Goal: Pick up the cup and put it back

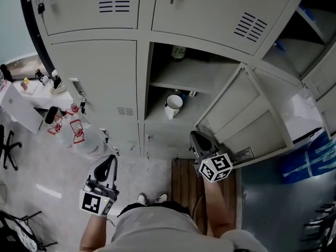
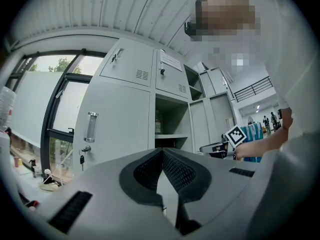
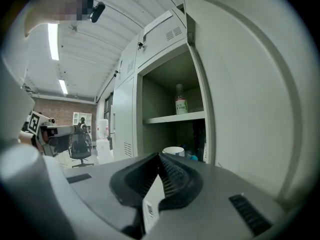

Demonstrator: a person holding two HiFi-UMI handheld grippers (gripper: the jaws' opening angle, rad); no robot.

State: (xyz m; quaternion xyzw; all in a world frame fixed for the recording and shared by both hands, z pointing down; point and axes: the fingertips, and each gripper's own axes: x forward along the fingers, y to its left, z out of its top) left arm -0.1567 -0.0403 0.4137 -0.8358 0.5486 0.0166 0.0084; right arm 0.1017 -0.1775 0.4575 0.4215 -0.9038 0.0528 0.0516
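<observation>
Here the cup [image 1: 173, 105] stands on a shelf [image 1: 157, 117] beyond the clenched, empty right hand-held gripper [image 1: 195, 135].

Grey metal locker cabinet [image 1: 94, 72] at the far side, one door [image 1: 247, 114] swung open rightward; green-labelled bottle [image 1: 179, 52] on its upper shelf [image 1: 184, 79]

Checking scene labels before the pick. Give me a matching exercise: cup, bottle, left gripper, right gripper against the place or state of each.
Column one:
1. cup
2. bottle
3. left gripper
4. right gripper

Column two:
A. on the upper shelf of the open locker
B. shut, next to the open locker door
C. on the lower shelf of the open locker
D. shut, in front of the closed locker doors

Pairs: 1-C, 2-A, 3-D, 4-B
</observation>
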